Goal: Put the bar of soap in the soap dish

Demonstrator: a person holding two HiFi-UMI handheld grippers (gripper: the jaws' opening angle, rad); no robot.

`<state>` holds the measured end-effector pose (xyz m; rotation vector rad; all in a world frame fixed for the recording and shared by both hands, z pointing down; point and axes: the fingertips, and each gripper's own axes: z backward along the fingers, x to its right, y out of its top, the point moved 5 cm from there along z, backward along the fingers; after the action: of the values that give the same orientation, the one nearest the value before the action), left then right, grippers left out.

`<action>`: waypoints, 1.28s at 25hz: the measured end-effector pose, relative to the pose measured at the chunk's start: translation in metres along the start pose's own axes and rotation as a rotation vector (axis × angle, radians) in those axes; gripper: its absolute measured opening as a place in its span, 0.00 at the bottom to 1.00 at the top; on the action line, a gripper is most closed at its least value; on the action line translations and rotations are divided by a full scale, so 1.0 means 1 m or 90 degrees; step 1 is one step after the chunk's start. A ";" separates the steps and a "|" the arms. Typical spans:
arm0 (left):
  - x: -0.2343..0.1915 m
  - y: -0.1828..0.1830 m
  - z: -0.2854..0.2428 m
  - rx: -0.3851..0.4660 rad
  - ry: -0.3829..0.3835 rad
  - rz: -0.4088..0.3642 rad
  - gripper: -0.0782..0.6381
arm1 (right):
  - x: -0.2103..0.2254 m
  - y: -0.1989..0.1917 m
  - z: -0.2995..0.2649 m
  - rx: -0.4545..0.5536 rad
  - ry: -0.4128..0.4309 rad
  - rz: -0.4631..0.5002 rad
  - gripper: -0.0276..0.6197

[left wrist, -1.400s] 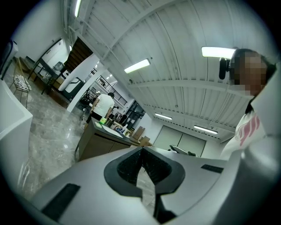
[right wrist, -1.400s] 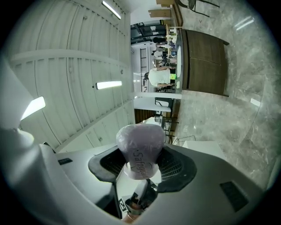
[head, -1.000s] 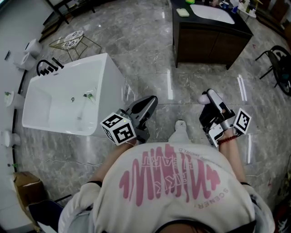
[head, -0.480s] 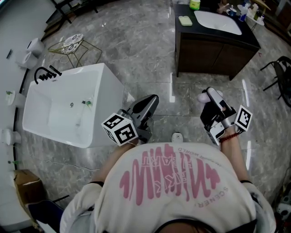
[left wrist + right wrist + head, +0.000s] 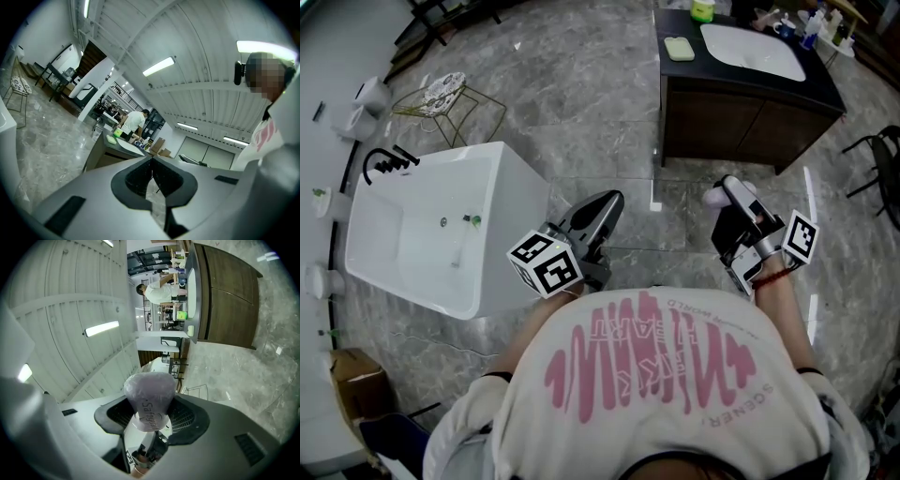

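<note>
My right gripper [image 5: 733, 208] is shut on a pale lavender bar of soap [image 5: 724, 195] wrapped in clear film. In the right gripper view the soap [image 5: 149, 399] stands up between the jaws of that gripper [image 5: 150, 417]. My left gripper [image 5: 598, 214] is shut with nothing in it, its jaws meeting in the left gripper view [image 5: 152, 176]. A pale green soap dish [image 5: 680, 48] lies on the dark vanity top, left of the white basin [image 5: 750, 49], well ahead of both grippers. The dish also shows small in the gripper views [image 5: 111, 139] [image 5: 190, 330].
The dark wood vanity [image 5: 741, 108] stands ahead on the marble floor. A white bathtub [image 5: 422, 225] is close on my left, with a wire stool [image 5: 445, 89] beyond it. A black chair [image 5: 881, 155] is at the right edge. A person in a white shirt [image 5: 132, 123] stands behind the vanity.
The head view has shifted forward; the bathtub now lies lower in it. Both grippers keep their pose, and the right one still holds the soap.
</note>
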<state>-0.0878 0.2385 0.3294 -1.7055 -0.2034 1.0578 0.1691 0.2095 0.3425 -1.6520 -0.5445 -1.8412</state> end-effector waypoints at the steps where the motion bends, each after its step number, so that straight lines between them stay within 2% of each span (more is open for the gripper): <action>1: -0.003 0.000 -0.006 0.000 0.001 0.001 0.12 | 0.003 0.005 -0.001 0.000 -0.002 -0.002 0.37; 5: -0.012 0.001 -0.025 -0.002 0.006 0.005 0.12 | 0.011 0.025 -0.004 -0.002 -0.013 -0.007 0.37; 8: -0.017 0.002 -0.038 -0.001 0.008 0.006 0.12 | 0.015 0.044 -0.010 0.005 0.001 0.017 0.37; 13: -0.032 0.002 -0.059 0.002 0.014 0.008 0.12 | 0.028 0.065 -0.021 -0.005 0.000 0.014 0.37; 22: -0.026 0.003 -0.068 0.003 0.016 0.000 0.12 | 0.031 0.073 -0.020 -0.017 -0.004 0.009 0.37; 32: -0.035 0.006 -0.063 -0.008 0.040 0.000 0.12 | 0.043 0.078 -0.031 -0.016 -0.001 -0.009 0.37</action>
<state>-0.0644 0.1718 0.3459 -1.7474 -0.1701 1.0027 0.1963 0.1248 0.3738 -1.6693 -0.5377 -1.8645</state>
